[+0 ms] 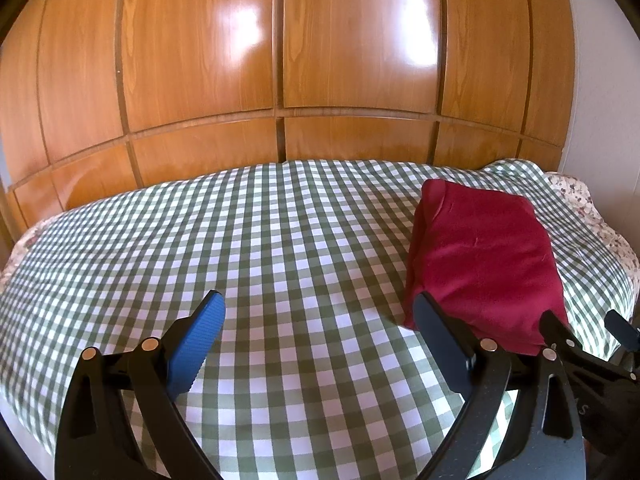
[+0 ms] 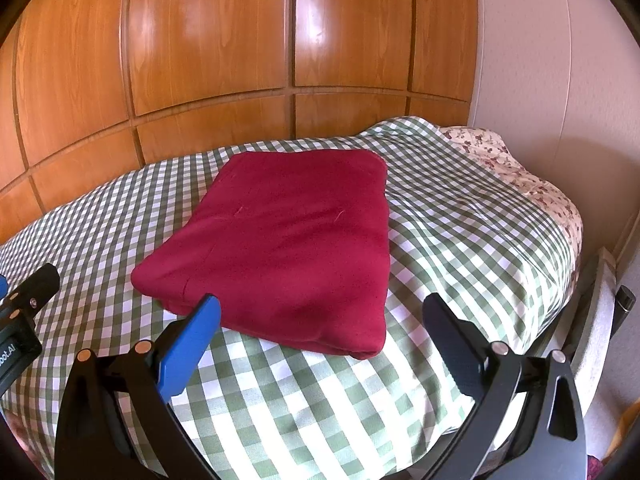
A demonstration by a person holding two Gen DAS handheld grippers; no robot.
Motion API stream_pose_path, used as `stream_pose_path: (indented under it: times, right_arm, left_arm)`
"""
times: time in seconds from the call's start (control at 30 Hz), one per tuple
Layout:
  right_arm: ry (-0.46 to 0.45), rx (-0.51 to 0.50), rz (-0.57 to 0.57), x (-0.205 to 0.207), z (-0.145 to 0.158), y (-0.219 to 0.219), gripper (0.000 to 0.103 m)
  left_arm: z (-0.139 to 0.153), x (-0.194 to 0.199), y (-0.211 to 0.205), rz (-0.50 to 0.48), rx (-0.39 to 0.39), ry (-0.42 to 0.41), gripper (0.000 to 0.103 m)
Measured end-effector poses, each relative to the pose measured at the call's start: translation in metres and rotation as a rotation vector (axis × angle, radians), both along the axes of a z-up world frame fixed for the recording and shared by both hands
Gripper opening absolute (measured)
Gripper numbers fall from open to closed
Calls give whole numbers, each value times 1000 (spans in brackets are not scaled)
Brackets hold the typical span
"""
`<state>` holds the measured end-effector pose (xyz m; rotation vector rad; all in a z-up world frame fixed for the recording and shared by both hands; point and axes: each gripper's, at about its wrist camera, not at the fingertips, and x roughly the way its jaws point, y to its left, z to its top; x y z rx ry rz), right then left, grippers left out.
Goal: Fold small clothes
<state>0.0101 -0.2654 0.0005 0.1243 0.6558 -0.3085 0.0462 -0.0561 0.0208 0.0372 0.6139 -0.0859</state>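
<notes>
A dark red garment (image 2: pixel 288 240) lies folded into a flat rectangle on the green-and-white checked cloth (image 2: pixel 460 232). In the left wrist view it (image 1: pixel 484 252) lies at the right. My left gripper (image 1: pixel 320 308) is open and empty above the checked cloth, to the left of the garment. My right gripper (image 2: pixel 320 312) is open and empty, with its jaws spread just in front of the garment's near edge. The right gripper's fingers (image 1: pixel 560 332) show at the right edge of the left wrist view. The left gripper's body (image 2: pixel 24 300) shows at the left edge of the right wrist view.
The checked cloth (image 1: pixel 200 240) covers a bed with a floral sheet (image 2: pixel 536 192) showing at the right end. A glossy wooden wardrobe (image 1: pixel 280 60) stands right behind the bed. A white wall (image 2: pixel 560 80) is at the right.
</notes>
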Motion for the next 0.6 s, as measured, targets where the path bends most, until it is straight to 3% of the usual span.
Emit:
stream_pose_path:
  times: [0.6]
  right_arm:
    - [11,6,12,2,-3,1,101]
  left_arm:
    - [2,-1,0,12,23,1,99]
